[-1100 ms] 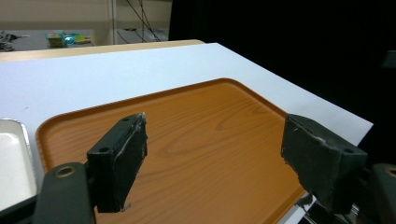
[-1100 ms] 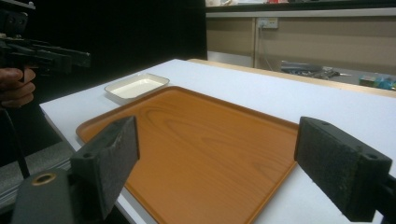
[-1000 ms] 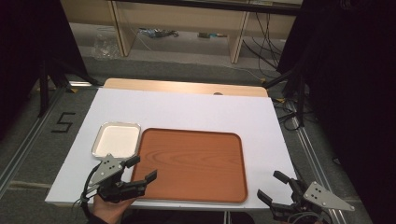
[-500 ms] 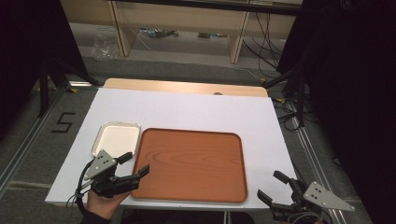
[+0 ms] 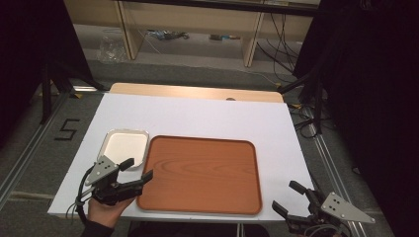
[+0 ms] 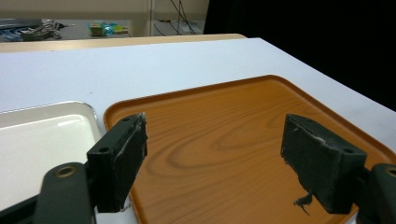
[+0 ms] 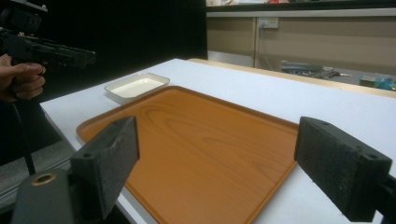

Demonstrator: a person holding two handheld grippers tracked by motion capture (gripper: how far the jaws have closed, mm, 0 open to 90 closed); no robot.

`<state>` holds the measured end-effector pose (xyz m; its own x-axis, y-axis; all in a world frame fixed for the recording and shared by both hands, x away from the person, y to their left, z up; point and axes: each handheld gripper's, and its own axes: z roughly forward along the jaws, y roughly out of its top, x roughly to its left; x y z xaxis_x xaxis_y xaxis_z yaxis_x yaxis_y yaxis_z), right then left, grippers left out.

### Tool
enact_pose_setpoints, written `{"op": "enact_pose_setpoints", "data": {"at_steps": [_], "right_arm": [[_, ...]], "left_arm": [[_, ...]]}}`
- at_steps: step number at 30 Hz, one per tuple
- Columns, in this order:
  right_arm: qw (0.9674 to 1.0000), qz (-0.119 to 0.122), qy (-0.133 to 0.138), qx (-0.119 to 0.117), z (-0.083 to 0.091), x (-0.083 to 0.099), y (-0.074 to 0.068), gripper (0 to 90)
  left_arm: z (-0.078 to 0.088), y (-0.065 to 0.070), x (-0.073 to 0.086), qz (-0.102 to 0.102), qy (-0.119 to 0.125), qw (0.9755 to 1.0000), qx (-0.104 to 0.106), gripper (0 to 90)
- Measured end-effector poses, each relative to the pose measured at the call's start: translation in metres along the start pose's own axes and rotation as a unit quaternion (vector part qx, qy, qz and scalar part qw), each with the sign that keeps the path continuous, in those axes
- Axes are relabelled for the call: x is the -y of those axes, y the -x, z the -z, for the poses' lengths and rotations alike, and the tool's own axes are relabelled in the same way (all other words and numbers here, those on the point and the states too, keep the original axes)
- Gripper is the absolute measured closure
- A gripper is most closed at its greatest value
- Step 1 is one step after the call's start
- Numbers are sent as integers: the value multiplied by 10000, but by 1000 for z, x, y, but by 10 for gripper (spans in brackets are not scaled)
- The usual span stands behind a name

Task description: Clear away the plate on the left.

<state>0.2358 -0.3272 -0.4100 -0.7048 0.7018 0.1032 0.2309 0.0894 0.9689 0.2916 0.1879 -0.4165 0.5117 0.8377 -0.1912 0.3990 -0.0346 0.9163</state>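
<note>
An empty brown wooden tray (image 5: 200,173) lies on the white table, with a small empty white dish (image 5: 126,145) touching its left edge. My left gripper (image 5: 139,168), held in a hand at the table's front left corner, is open over the tray's front left corner. Its view looks between the empty jaws (image 6: 215,158) across the tray (image 6: 224,126) and the dish (image 6: 42,140). My right gripper (image 5: 284,195) is open just off the table's front right edge and points at the tray (image 7: 196,126). Nothing is between its pads (image 7: 219,163).
The white table top (image 5: 197,116) has a wooden strip along its far edge. Shelving with cables and clutter (image 5: 168,34) stands on the floor beyond. A "5" marking (image 5: 66,129) is on the floor at the left. The hand (image 7: 23,79) holding the left gripper appears far left.
My left gripper has drifted a little to the left and away from me, staying open. The right gripper has not moved.
</note>
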Motion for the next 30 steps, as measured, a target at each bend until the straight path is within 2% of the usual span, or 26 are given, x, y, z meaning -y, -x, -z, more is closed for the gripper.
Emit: {"op": "enact_pose_setpoints", "data": {"at_steps": [4,7,16,19,30], "right_arm": [[10000,-1,-8,-5,0,0,0,151],[10000,7,-23,-5,0,0,0,151],[10000,5,-5,-8,0,0,0,151],[10000,63,-39,60,0,0,-1,151],[10000,52,-42,74,1,0,-1,151]], "left_arm": [[-3,-5,0,23,-147,9998,-107,224],[-5,-13,0,46,-282,9992,-278,225],[-6,-31,-1,214,-328,9976,-575,226],[-8,-38,-1,248,-369,9966,-699,226],[-14,-66,-1,458,-491,9921,-1063,223]]}}
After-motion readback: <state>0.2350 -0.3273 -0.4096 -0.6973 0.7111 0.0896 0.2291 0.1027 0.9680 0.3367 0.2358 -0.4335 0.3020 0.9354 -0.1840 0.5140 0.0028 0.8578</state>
